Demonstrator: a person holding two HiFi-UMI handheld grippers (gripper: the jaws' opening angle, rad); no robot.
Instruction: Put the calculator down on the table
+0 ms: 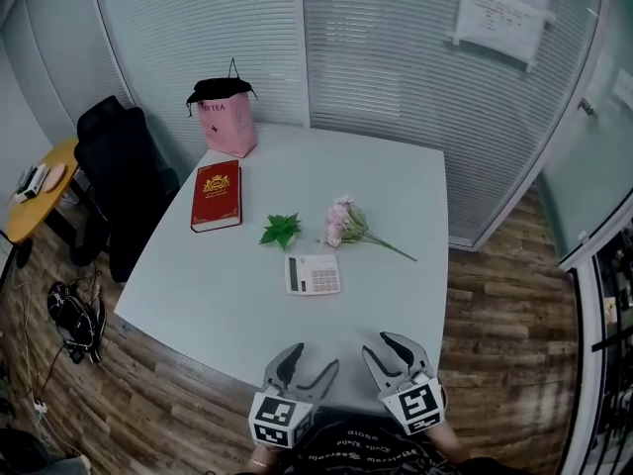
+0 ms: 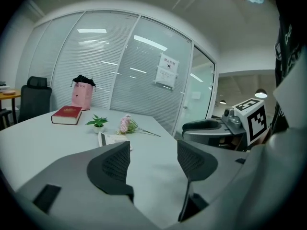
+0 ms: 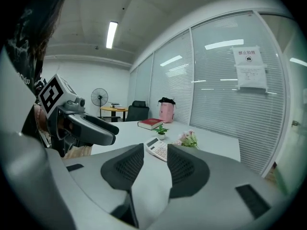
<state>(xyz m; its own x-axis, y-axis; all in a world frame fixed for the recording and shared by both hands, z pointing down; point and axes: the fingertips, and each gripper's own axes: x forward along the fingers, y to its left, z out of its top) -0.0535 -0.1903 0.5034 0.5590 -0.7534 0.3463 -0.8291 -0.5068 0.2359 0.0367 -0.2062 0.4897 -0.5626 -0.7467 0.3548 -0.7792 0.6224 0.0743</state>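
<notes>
The calculator (image 1: 313, 274) already lies flat on the table (image 1: 227, 305); well short of it, my left gripper (image 1: 316, 356) gapes wide, my right gripper (image 1: 375, 342) narrow, both empty; reaching again might shove it into the flowers (image 1: 346, 221) behind it.

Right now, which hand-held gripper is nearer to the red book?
Left. The left hand-held gripper hovers at the near table edge, diagonally across from the red book; the right hand-held gripper is farther right.
</notes>
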